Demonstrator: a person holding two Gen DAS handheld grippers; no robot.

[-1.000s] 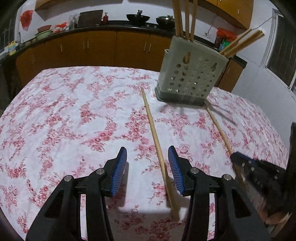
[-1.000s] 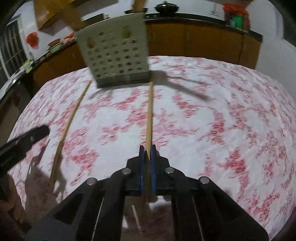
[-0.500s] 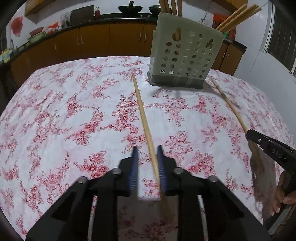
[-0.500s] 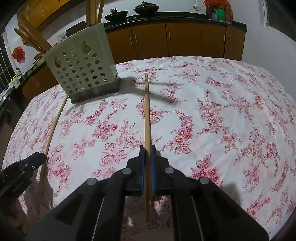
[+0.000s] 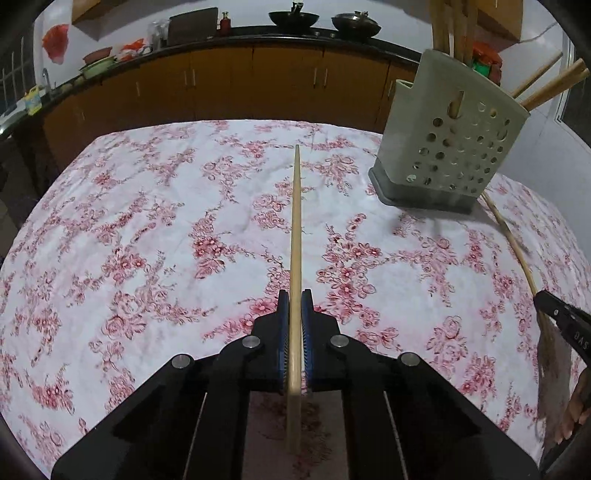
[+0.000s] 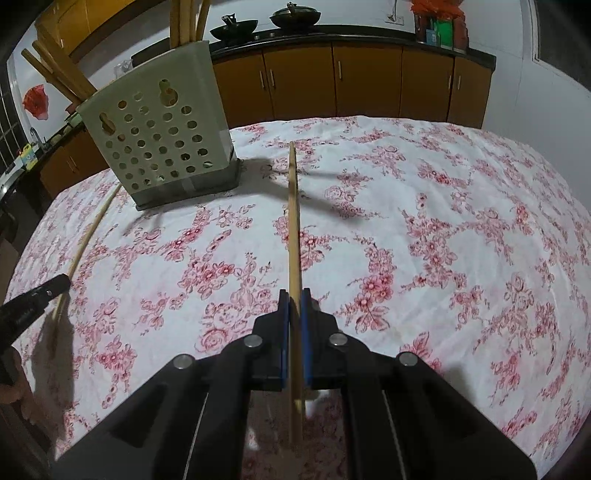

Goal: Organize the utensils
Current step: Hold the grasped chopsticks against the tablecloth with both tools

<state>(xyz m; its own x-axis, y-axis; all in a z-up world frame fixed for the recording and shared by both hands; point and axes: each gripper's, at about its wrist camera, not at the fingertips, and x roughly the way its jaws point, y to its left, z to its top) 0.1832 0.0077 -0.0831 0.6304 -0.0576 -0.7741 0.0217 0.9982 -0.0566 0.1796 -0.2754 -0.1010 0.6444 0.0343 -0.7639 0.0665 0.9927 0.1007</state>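
My left gripper [image 5: 295, 299] is shut on a long wooden chopstick [image 5: 296, 236] that points forward over the flowered tablecloth. My right gripper [image 6: 294, 299] is shut on a second wooden chopstick [image 6: 293, 221], also pointing forward. The pale green perforated utensil holder [image 5: 450, 147] stands at the far right in the left wrist view and at the far left in the right wrist view [image 6: 159, 140], with several wooden utensils upright in it. Each gripper shows at the edge of the other's view, the right gripper [image 5: 561, 325] and the left gripper [image 6: 33, 299], each with its chopstick.
The table carries a white cloth with red flowers [image 5: 147, 240]. Brown kitchen cabinets [image 5: 221, 88] and a dark counter with pans [image 6: 291, 18] run along the back wall. The table's right edge lies near a white wall [image 6: 535, 92].
My left gripper has closed on the chopstick that lay between its jaws and lifted it, so it now points straight ahead. My right gripper has kept its chopstick and drawn back from the holder.
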